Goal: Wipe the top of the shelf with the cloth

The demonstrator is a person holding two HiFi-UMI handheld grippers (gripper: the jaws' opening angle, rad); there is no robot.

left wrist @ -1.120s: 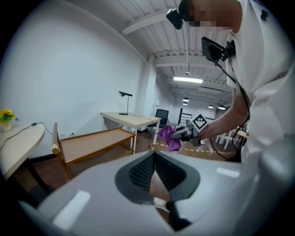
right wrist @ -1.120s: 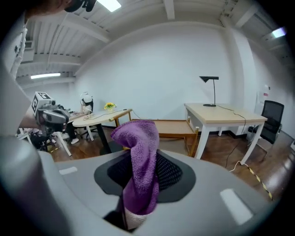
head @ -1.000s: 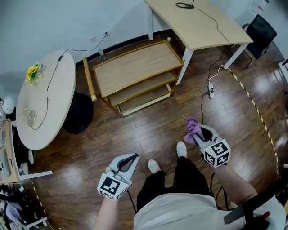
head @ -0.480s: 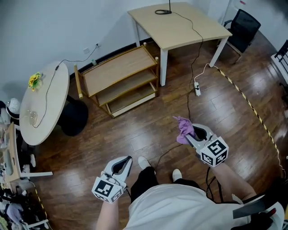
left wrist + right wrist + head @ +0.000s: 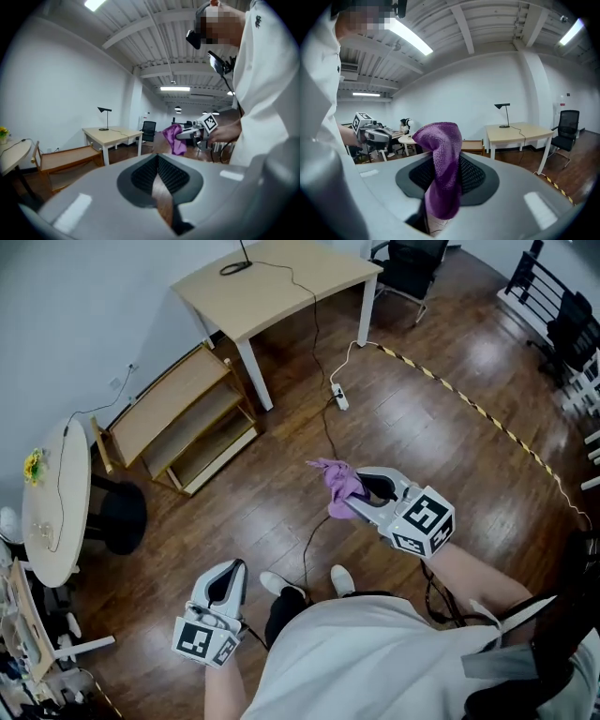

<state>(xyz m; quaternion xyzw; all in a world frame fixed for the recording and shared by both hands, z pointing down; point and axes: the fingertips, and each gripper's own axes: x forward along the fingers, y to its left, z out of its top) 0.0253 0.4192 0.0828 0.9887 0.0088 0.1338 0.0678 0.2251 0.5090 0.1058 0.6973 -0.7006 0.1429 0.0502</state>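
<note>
The low wooden shelf stands by the wall at the upper left, far from both grippers; it also shows as the shelf and the shelf. My right gripper is held out in mid-air over the floor, shut on a purple cloth that hangs from its jaws. That cloth drapes over the right gripper. My left gripper hangs low beside the person's leg, jaws together and empty. The left gripper looks toward the cloth.
A light desk with a black cable stands right of the shelf, with a black chair behind it. A round white table is at far left. A power strip and yellow-black floor tape lie on the wood floor.
The person has turned and stepped back: shelf and desk slid to the upper left and look smaller. The right gripper with the cloth is now out in front, near the view's centre.
</note>
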